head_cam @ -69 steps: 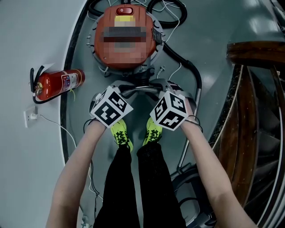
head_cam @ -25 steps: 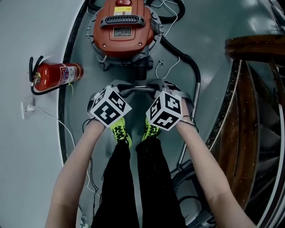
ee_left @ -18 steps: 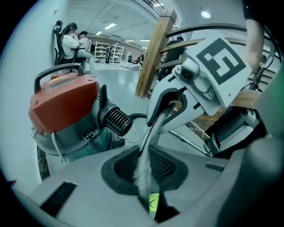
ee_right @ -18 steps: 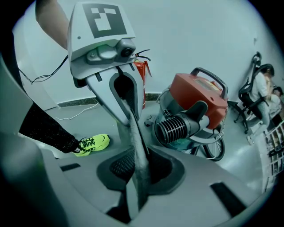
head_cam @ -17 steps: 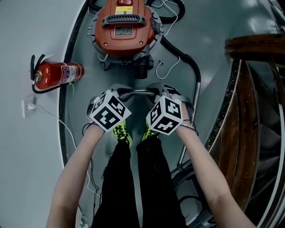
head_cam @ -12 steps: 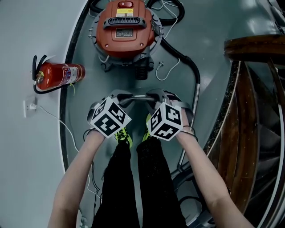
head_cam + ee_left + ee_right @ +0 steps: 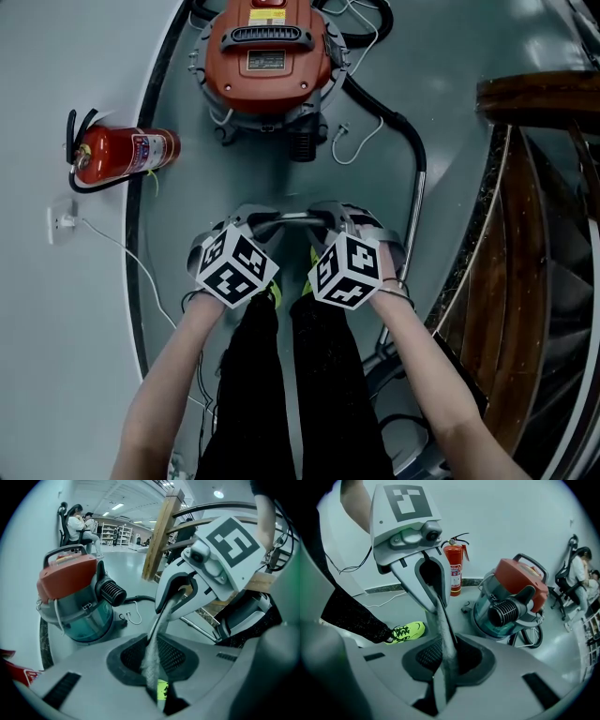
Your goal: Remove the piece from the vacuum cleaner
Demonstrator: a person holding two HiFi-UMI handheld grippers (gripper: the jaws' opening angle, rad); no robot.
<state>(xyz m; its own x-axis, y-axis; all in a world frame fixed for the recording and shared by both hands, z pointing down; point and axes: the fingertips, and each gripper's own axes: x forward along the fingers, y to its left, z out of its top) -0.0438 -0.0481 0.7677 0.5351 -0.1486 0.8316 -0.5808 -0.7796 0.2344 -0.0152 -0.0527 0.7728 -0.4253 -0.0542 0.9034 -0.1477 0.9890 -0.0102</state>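
Well short of the vacuum cleaner [image 7: 267,56], a grey bar-like piece [image 7: 292,217] is held level, one end pinched by the left gripper [image 7: 255,223], the other by the right gripper [image 7: 330,219].

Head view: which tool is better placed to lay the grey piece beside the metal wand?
Right, probably. Both tools grip the grey piece, but the right tool is nearer the metal wand; the left tool is on the far side.

Grey floor [image 7: 459,56], wooden railing [image 7: 536,97], distant shelves [image 7: 110,530].
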